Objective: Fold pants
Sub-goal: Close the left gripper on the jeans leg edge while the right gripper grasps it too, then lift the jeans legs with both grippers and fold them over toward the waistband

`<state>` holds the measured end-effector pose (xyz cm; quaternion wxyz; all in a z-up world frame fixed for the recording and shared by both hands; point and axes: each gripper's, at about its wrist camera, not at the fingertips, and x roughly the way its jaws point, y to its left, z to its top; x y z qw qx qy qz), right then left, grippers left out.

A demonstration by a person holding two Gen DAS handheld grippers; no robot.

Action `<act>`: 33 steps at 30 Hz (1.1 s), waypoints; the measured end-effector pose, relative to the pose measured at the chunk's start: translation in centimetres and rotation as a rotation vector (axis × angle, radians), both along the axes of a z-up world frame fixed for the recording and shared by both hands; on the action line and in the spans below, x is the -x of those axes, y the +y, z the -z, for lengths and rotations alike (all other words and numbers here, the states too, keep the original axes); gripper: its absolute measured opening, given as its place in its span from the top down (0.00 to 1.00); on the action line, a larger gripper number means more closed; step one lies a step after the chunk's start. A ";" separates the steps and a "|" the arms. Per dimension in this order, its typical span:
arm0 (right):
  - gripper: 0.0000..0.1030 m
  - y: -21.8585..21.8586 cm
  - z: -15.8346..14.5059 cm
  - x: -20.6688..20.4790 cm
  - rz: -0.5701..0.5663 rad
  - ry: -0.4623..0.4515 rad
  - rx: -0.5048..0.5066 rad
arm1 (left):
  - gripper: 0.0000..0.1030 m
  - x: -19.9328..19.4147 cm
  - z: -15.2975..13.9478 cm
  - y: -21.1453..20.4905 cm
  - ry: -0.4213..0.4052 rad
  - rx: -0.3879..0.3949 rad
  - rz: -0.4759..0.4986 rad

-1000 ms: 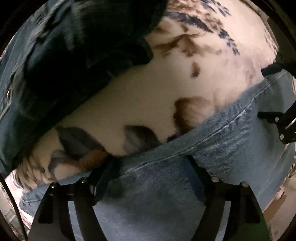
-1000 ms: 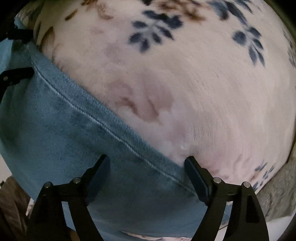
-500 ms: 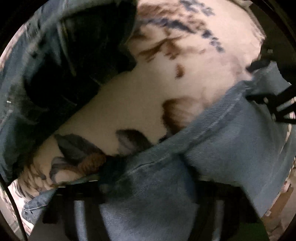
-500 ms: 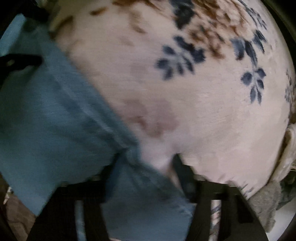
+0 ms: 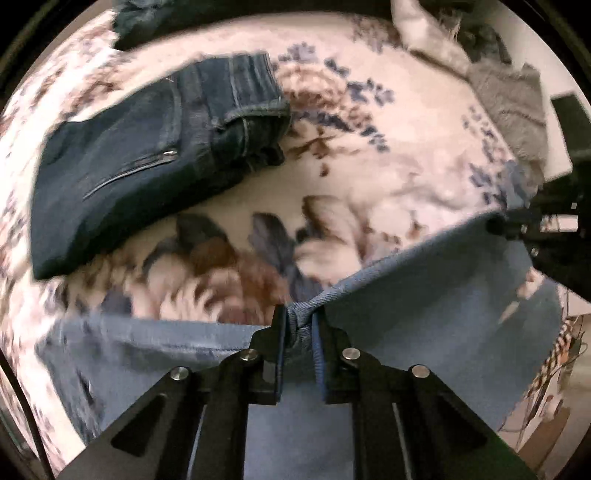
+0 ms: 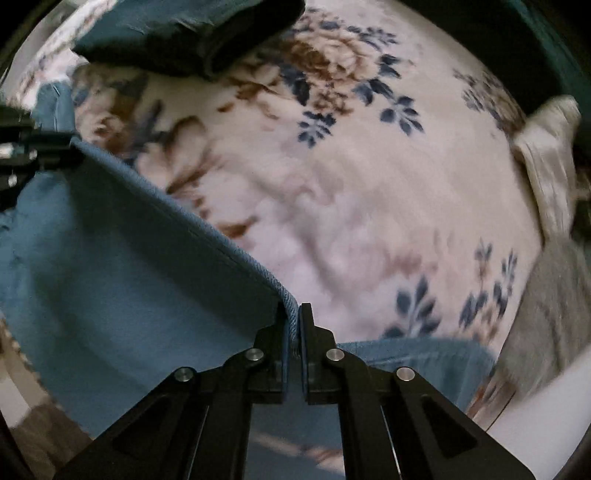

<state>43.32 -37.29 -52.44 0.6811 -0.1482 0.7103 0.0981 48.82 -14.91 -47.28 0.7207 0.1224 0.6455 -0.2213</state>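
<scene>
Light blue denim pants (image 5: pixel 436 314) hang stretched between my two grippers above a floral blanket (image 5: pixel 332 147). My left gripper (image 5: pixel 298 325) is shut on the bunched hem edge of the pants. My right gripper (image 6: pixel 293 317) is shut on the same edge farther along, and the pants (image 6: pixel 110 266) spread to its left. The right gripper shows at the right edge of the left wrist view (image 5: pixel 532 225). The left gripper shows at the left edge of the right wrist view (image 6: pixel 26 155).
Folded dark blue jeans (image 5: pixel 147 158) lie on the blanket at upper left; they also show at the top of the right wrist view (image 6: pixel 192 33). A grey knit cloth (image 5: pixel 513 99) and a cream cloth (image 6: pixel 546 166) lie at the blanket's right edge.
Both grippers have closed on the pants edge and lifted it off the blanket. The cameras have risen, so more of the blanket and the dark jeans show.
</scene>
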 end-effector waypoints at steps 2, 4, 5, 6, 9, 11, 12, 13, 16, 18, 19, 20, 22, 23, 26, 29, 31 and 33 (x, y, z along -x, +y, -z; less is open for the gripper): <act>0.95 0.0 -2.3 4.5 0.044 -0.003 -0.036 | 0.90 5.9 0.6 2.5 -0.010 0.020 -0.035; 0.95 0.0 -4.0 8.5 0.090 0.004 -0.073 | 0.90 12.2 0.4 2.6 -0.002 0.034 -0.076; 0.95 0.6 -3.8 10.1 0.094 0.013 -0.084 | 0.91 14.1 0.3 3.4 0.016 0.052 -0.127; 0.95 0.5 -3.6 12.5 0.108 0.024 -0.093 | 0.91 16.2 1.0 4.0 0.048 0.063 -0.169; 0.95 0.8 -1.9 19.0 0.115 0.097 -0.101 | 0.91 22.3 2.4 4.1 0.136 0.078 -0.289; 0.95 1.5 -0.2 22.7 0.101 0.132 -0.087 | 0.92 25.6 3.4 5.2 0.187 0.062 -0.337; 0.95 1.6 0.9 23.8 0.096 0.147 -0.082 | 0.92 27.3 4.7 5.8 0.216 0.048 -0.353; 0.95 1.9 1.9 25.0 0.097 0.159 -0.082 | 0.93 28.3 5.8 6.3 0.232 0.036 -0.370; 0.95 3.2 4.8 28.0 0.070 0.197 -0.051 | 0.93 30.7 11.5 7.5 0.317 -0.016 -0.433; 0.93 4.0 6.5 29.2 0.041 0.197 -0.005 | 0.93 30.9 13.1 7.6 0.327 -0.024 -0.442; 0.93 4.2 7.1 29.4 0.042 0.200 0.015 | 0.93 30.6 13.6 7.3 0.333 -0.031 -0.432; 0.93 4.2 7.4 29.5 0.058 0.197 0.023 | 0.93 30.3 13.5 7.0 0.326 -0.034 -0.423; 0.90 4.2 7.7 29.6 0.080 0.202 0.030 | 0.91 29.9 13.1 6.5 0.314 -0.056 -0.402; 0.89 4.2 7.6 29.8 0.094 0.210 0.036 | 0.90 29.9 12.6 6.2 0.315 -0.069 -0.397; 0.55 3.7 5.8 30.1 0.179 0.198 -0.002 | 0.64 30.0 10.9 5.5 0.305 -0.084 -0.390; 0.17 3.5 3.0 30.8 0.249 0.156 -0.017 | 0.32 30.5 8.1 5.0 0.270 -0.076 -0.382; 0.17 3.2 1.0 31.2 0.295 0.123 -0.015 | 0.20 30.7 5.9 4.4 0.208 -0.095 -0.358; 0.17 2.0 -1.5 31.6 0.375 0.062 -0.008 | 0.19 30.7 3.3 3.6 0.119 -0.086 -0.344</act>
